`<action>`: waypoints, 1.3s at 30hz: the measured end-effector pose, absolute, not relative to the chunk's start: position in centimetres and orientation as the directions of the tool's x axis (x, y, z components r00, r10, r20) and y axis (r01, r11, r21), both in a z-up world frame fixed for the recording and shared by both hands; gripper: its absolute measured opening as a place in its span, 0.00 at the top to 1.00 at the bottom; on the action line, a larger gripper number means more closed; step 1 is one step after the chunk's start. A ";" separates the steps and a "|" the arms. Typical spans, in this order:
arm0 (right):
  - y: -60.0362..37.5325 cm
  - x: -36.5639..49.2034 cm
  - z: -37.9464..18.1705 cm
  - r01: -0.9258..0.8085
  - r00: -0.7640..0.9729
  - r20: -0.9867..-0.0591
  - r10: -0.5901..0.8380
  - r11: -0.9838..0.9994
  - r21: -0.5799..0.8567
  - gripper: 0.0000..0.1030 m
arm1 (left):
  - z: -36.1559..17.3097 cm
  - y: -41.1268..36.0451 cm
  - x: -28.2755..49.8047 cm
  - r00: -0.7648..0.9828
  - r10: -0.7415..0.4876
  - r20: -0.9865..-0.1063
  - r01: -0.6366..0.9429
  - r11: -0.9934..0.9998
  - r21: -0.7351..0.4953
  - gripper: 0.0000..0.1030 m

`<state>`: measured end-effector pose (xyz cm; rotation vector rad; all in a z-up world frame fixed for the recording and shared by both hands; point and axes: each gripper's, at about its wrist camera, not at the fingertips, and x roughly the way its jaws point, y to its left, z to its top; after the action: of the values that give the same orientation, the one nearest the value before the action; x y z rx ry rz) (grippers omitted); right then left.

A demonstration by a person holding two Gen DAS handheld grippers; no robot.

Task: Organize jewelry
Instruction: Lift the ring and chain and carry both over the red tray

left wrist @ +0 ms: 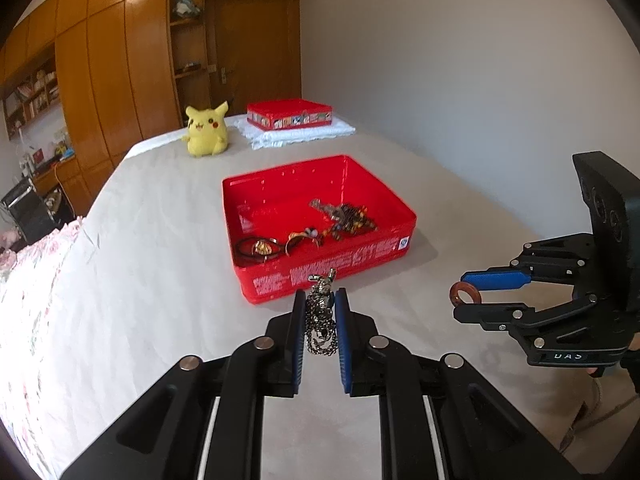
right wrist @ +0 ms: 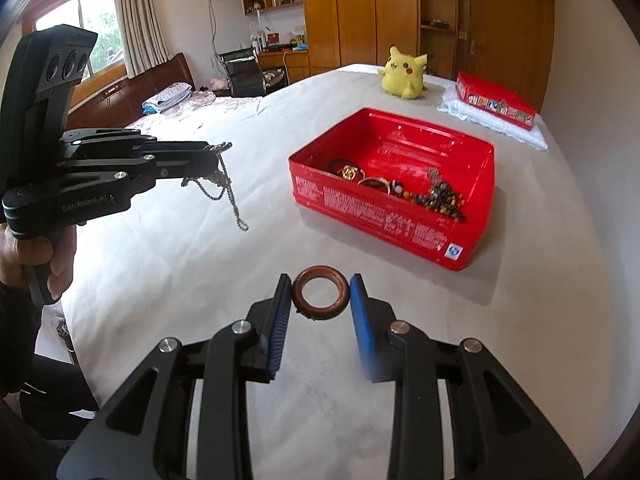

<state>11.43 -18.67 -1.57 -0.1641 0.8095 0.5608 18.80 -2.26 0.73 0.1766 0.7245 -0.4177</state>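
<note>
An open red tin box [left wrist: 248,200] [right wrist: 472,240] sits on the bed and holds several bracelets, rings and bead strings. My left gripper [left wrist: 321,300] [right wrist: 216,156] is shut on a silver chain necklace [left wrist: 320,320] [right wrist: 224,188], held above the bed just short of the box's near wall; the chain dangles below the fingers. My right gripper [right wrist: 320,284] [left wrist: 460,300] is shut on a brown wooden ring [right wrist: 319,293] [left wrist: 464,294], held above the bed to the right of the left gripper and short of the box.
A yellow Pikachu plush [left wrist: 206,130] [right wrist: 404,74] and the red box lid [left wrist: 290,118] [right wrist: 496,100] on a white folded cloth [left wrist: 300,134] lie at the bed's far end. Wooden wardrobes, a door and a wall stand behind. The beige bedsheet [left wrist: 160,260] surrounds the box.
</note>
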 end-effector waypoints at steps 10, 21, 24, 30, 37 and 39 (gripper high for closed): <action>-19.6 12.6 2.6 -0.526 0.596 -0.694 0.404 0.849 0.042 0.73 | 4.8 -3.3 19.7 0.679 -0.347 -0.647 0.468 0.884 0.016 0.86; -21.1 17.3 5.4 -0.490 0.620 -0.688 0.377 0.871 0.035 0.73 | 6.7 -4.8 23.6 0.672 -0.352 -0.651 0.478 0.878 0.018 0.86; -21.1 19.2 5.3 -0.478 0.617 -0.696 0.367 0.878 0.038 0.73 | 6.2 -5.5 25.2 0.656 -0.353 -0.667 0.478 0.878 0.005 0.86; -21.2 23.1 3.7 -0.440 0.606 -0.719 0.340 0.896 0.053 0.73 | 4.3 -6.2 28.8 0.629 -0.338 -0.700 0.457 0.889 -0.019 0.86; -21.2 27.9 0.7 -0.390 0.580 -0.755 0.304 0.918 0.071 0.73 | 0.7 -6.0 33.4 0.596 -0.307 -0.742 0.407 0.912 -0.051 0.86; -21.1 29.1 -0.2 -0.377 0.569 -0.767 0.297 0.923 0.078 0.73 | -0.5 -5.9 34.5 0.586 -0.299 -0.753 0.393 0.918 -0.059 0.86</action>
<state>29.10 -21.15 -0.23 -0.0982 0.8812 0.3969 34.54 -5.91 -0.51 0.1188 0.8546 -0.4044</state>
